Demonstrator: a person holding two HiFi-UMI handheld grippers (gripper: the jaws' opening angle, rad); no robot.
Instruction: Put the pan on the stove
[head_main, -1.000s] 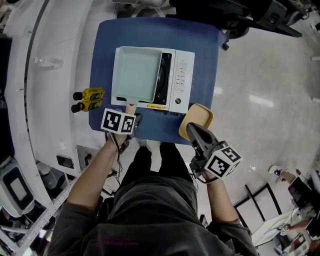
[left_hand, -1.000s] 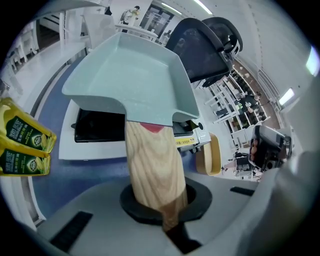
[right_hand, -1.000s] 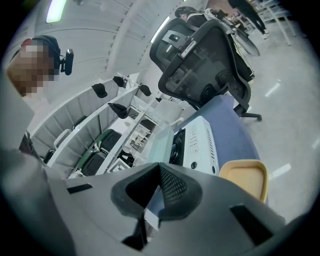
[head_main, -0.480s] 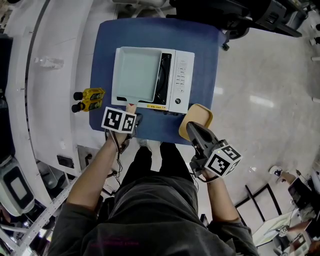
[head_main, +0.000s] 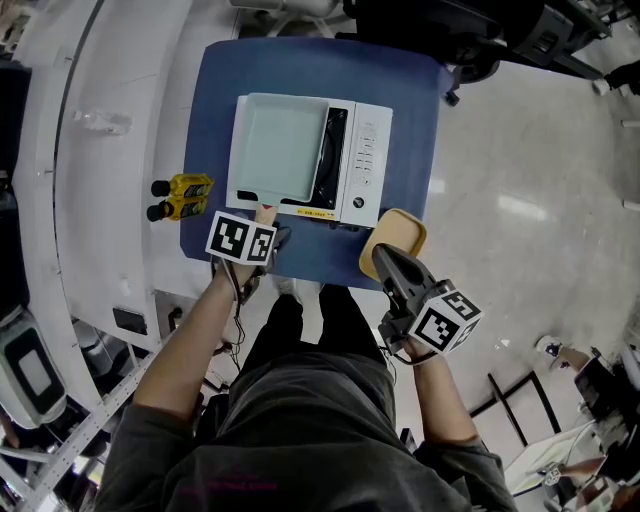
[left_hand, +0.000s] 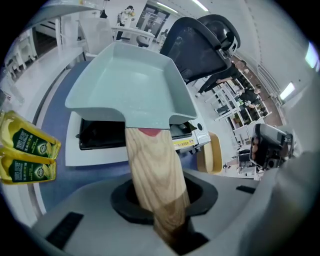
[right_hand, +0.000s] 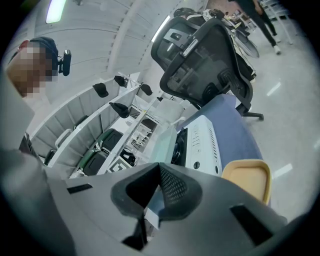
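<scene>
the pale green pan is sitting on the white stove on the blue table. the left gripper is opening its jaws, with the pan's wooden handle lying loose between them. the right gripper is hovering clenched and empty over the tan tray at the table's near edge.
</scene>
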